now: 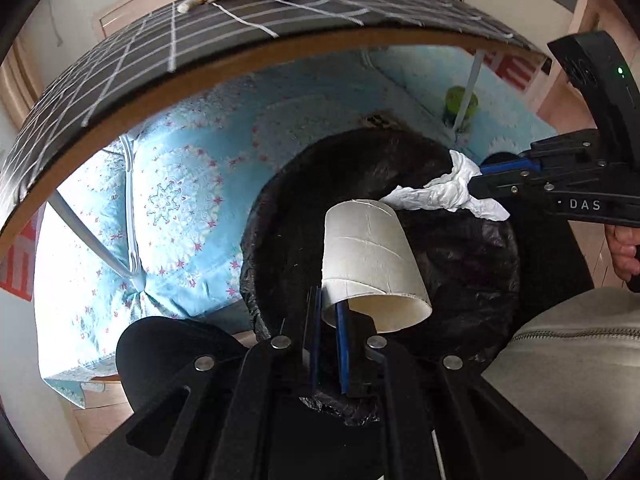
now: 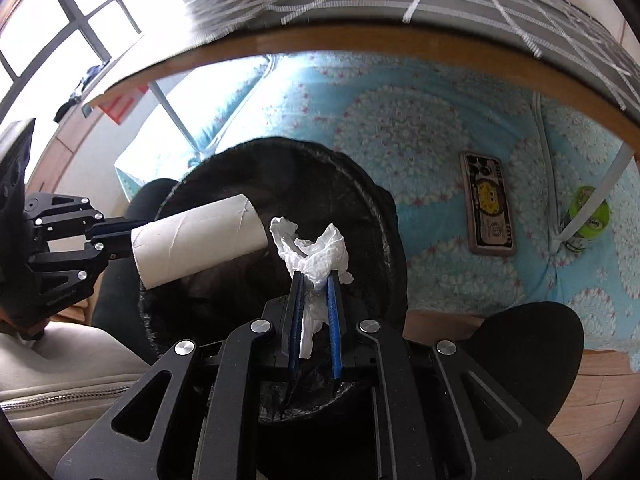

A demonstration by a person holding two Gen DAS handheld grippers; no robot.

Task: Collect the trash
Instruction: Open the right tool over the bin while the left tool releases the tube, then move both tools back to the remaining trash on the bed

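A black-lined trash bin [image 1: 276, 216] [image 2: 372, 200] stands on the floor below both grippers. My left gripper [image 1: 330, 300] [image 2: 120, 240] is shut on the wall of a white cardboard tube [image 1: 368, 248] [image 2: 200, 236], one finger inside it, and holds it over the bin's mouth. Also over the bin, my right gripper [image 2: 316, 280] [image 1: 476, 184] is shut on a crumpled white tissue [image 2: 316, 252] [image 1: 440, 192]. In the left wrist view the tissue hangs just beyond the tube's far end. The bin's inside is dark.
A table edge [image 1: 240, 64] [image 2: 360, 40] with a grey checked cloth overhangs the bin. Behind lies a blue patterned blanket [image 1: 180, 184] [image 2: 400, 120], with a phone [image 2: 488, 208] and a green can [image 2: 588, 216] [image 1: 460, 104] on it. White table legs [image 2: 592, 204] stand nearby. A person's grey zipped jacket [image 1: 572, 360] is close.
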